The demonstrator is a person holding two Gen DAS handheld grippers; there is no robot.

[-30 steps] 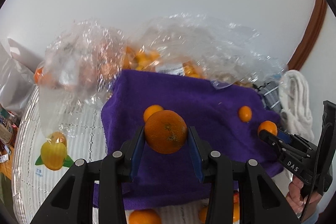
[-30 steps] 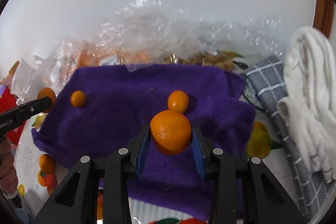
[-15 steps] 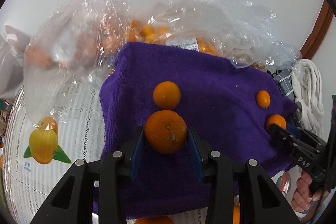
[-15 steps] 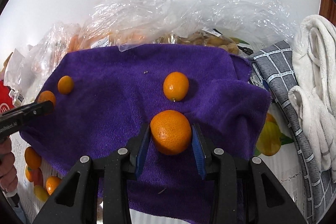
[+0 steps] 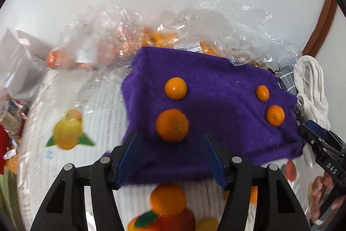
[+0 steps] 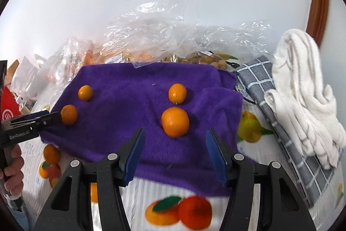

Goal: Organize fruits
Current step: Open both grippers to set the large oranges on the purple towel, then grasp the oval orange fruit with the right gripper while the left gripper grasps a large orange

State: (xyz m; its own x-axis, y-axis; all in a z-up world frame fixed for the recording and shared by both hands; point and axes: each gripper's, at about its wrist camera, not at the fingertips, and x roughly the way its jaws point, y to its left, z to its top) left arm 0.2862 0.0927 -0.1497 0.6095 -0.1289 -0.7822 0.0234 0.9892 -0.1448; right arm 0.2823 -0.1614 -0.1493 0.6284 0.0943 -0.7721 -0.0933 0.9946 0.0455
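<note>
Both mandarins have left our grip and now sit on the purple towel [image 5: 216,144], left claw [image 5: 170,155] opening behind its mandarin [image 5: 172,125], right claw [image 6: 175,155] opening behind its own [image 6: 175,121], each fruit just ahead of spread, empty jaws.

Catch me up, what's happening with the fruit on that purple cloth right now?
A person holds a hand-held gripper in each hand over a purple towel. Both sets of jaws are opening with nothing pressed between them. The left hand-held gripper has a large orange lying on the towel just ahead of its fingertips, behind it a smaller orange. The right hand-held gripper likewise faces a large orange and a small one. That makes four fruits in two pairs; more fruit sits in clear plastic bags behind.
</note>
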